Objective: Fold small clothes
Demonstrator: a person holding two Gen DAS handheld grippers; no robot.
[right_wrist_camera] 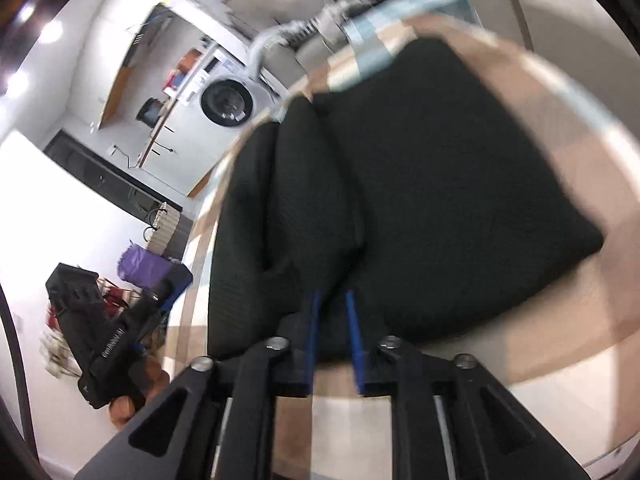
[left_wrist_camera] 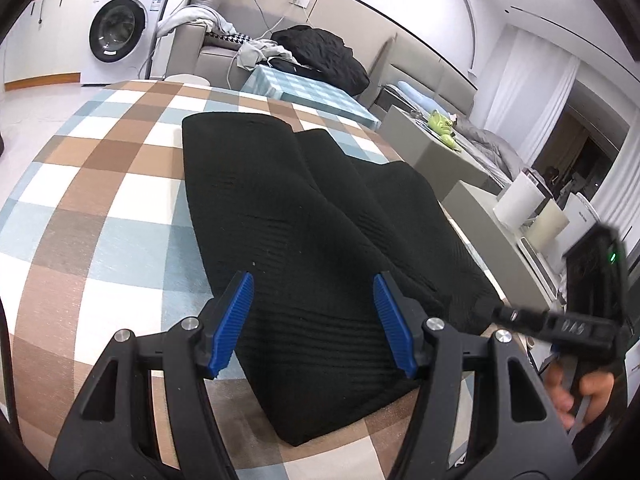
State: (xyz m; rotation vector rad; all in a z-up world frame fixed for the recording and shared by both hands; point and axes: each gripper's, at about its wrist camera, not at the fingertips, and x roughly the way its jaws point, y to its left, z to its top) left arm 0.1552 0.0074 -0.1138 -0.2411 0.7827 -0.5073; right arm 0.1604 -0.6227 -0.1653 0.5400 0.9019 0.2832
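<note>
My left gripper (left_wrist_camera: 314, 324) has its blue pads (left_wrist_camera: 234, 322) spread apart over the near end of the black garment (left_wrist_camera: 304, 216), one on each side of the fabric and pinching nothing that I can see. My right gripper (right_wrist_camera: 334, 342) has its pads (right_wrist_camera: 312, 340) drawn close with only a narrow gap; the garment's near edge (right_wrist_camera: 320, 280) bunches up right at their tips, but the picture is blurred and I cannot tell whether cloth is caught between them. Outward from there, the garment lies lengthwise on the checked tablecloth (left_wrist_camera: 100, 184), already doubled over into a long, thick bundle with layered ridges along its right side. I judge the folding well along: the sides look brought in, and what remains is probably one more fold end to end and some tidying. Beyond the table stand a washing machine (left_wrist_camera: 120, 28) and a sofa (left_wrist_camera: 216, 52) heaped with other clothes.
</note>
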